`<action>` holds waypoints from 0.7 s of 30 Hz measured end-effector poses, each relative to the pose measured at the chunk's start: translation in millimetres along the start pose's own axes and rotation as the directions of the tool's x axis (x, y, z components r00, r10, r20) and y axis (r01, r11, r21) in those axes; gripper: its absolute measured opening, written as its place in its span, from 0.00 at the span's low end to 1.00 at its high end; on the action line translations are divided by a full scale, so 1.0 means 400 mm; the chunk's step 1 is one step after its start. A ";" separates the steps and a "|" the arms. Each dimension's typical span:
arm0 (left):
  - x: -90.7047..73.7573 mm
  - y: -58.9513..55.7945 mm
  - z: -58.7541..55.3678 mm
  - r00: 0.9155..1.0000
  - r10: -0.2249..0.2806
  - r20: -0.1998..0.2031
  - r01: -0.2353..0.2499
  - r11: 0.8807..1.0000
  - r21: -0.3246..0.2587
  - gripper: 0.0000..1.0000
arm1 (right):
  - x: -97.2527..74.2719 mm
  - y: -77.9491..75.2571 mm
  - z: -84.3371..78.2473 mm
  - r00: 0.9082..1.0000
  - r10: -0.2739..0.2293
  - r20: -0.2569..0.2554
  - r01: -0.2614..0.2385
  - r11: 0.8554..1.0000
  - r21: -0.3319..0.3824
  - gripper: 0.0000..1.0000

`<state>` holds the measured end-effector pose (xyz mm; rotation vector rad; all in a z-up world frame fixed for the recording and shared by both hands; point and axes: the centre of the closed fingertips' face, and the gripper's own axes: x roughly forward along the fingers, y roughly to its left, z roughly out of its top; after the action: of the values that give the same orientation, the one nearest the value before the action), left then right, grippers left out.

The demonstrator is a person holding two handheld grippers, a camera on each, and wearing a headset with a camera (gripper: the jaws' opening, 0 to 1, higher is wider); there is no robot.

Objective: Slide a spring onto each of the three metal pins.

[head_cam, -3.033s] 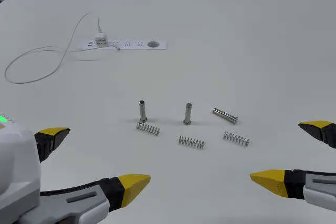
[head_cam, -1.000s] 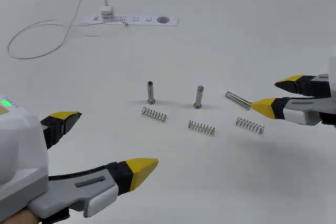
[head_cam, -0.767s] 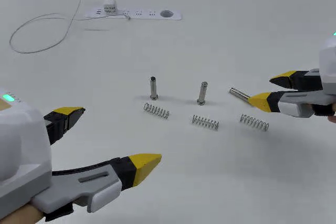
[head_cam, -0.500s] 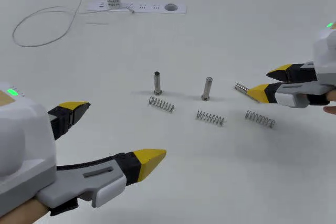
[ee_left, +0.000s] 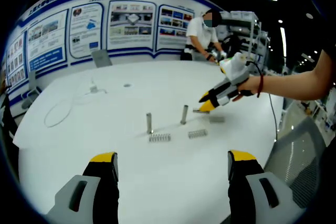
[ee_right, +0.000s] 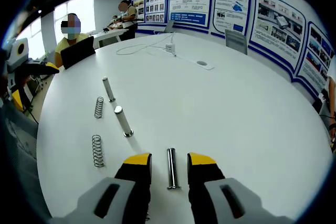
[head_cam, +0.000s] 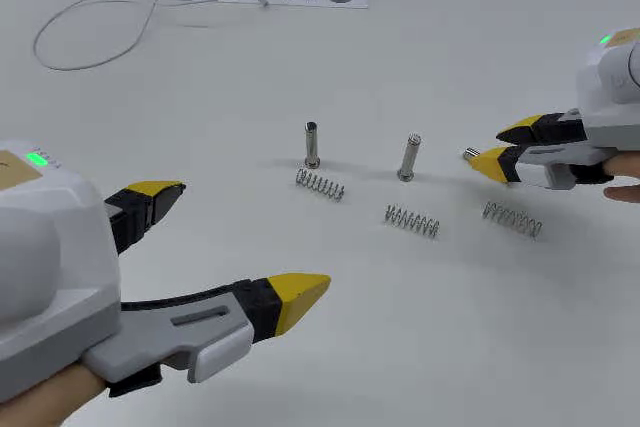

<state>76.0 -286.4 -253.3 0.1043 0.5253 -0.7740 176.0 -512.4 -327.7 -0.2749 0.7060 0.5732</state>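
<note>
While the left gripper (head_cam: 247, 237) gapes wide at 8 o'clock, the right gripper (ee_right: 170, 159), jaws parted, flanks the lying pin (ee_right: 171, 170)

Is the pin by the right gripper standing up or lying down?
Lying down. The pin rests flat on the table between the right gripper's open jaws; two other pins stand upright.
</note>
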 end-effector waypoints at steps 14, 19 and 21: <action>0.004 -0.003 0.002 1.000 -0.005 -0.005 0.005 1.000 0.000 0.88 | 0.050 0.004 -0.011 0.999 0.026 -0.029 -0.026 1.000 -0.009 0.19; 0.005 -0.002 0.002 1.000 -0.005 -0.008 0.005 1.000 -0.001 0.88 | 0.059 0.004 -0.014 0.999 0.028 -0.040 -0.029 1.000 -0.012 0.17; 0.005 -0.002 0.002 1.000 -0.006 -0.009 0.006 1.000 -0.001 0.88 | 0.060 0.004 -0.018 0.998 0.029 -0.048 -0.029 1.000 -0.009 0.15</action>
<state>76.9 -288.5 -253.3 0.1058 0.5344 -0.7792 185.9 -504.4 -349.2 -0.2888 0.7541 0.5996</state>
